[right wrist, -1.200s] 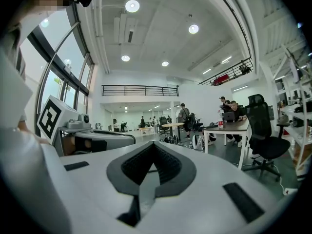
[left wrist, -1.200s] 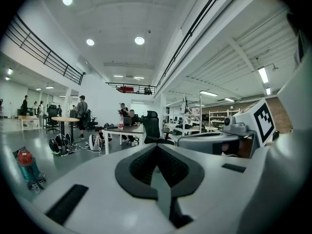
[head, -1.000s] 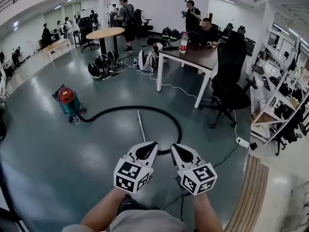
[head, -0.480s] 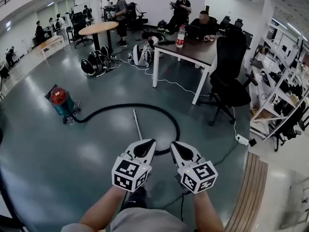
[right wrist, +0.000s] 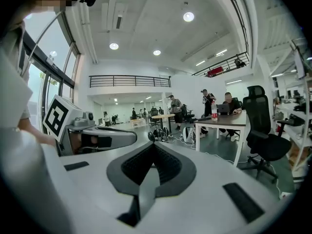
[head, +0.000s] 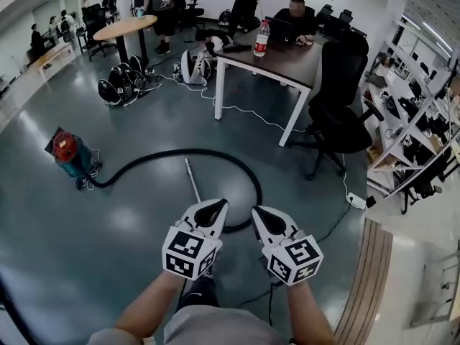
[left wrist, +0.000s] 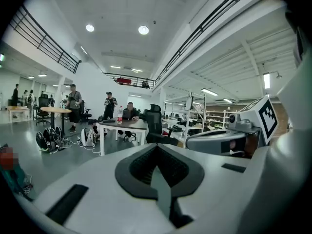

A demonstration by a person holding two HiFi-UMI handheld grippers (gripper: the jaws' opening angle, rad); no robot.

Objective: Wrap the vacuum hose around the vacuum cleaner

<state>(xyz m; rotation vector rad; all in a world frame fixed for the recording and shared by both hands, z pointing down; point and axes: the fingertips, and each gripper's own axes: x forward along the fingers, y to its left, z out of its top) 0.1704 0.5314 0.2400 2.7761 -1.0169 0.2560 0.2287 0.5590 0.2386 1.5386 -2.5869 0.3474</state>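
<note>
Everything's slid closer in the last second, so the person's walking in across the shiny grey floor (head: 108,264). The long black vacuum hose (head: 180,153) lies looped there, running to the small red-and-teal vacuum cleaner (head: 68,153) on the left. The left tongs (head: 213,207) and right tongs (head: 259,213) are both pinched shut and empty, so no wrapping yet.

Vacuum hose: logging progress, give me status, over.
Left gripper, right gripper shut, empty. Vacuum hose looped loose on floor, not wrapped. Nothing between grippers and hose.

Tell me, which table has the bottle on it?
The dark rectangular table with white legs; the bottle stands near its edge. The other table is round and light wooden.
</note>
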